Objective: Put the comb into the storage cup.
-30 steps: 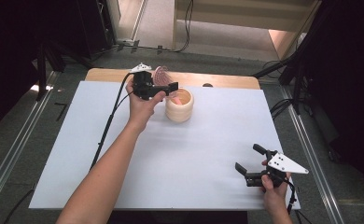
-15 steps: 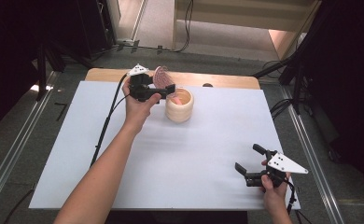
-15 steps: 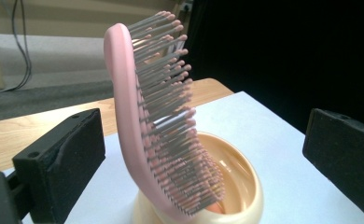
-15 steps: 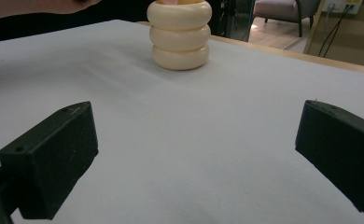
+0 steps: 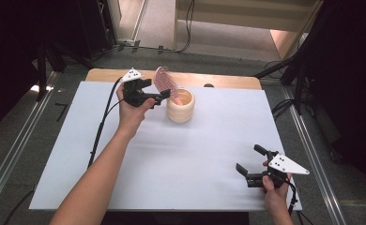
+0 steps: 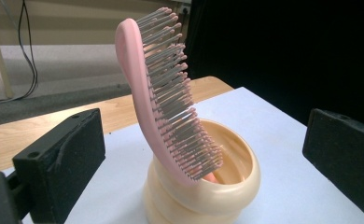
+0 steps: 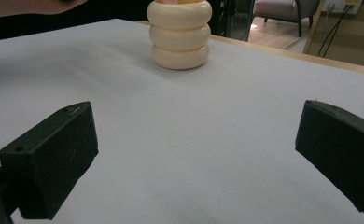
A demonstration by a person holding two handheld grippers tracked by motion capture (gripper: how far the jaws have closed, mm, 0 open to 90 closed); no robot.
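1. While the person's left hand hovers at the far side of the white table (image 5: 125,154), the left gripper (image 5: 164,93) stands with its jaws spread wide, having just been opening, and the brush sits between them, untouched.
2. Just right of it, the pink hairbrush (image 6: 164,100) stands handle-down in the cream ringed holder (image 6: 227,198), its long axis near upright, head tilted away to the far left, bristles facing right in the left gripper view.
3. Well apart, at the near right corner, the right gripper (image 5: 249,161) rests released, gripping nothing.
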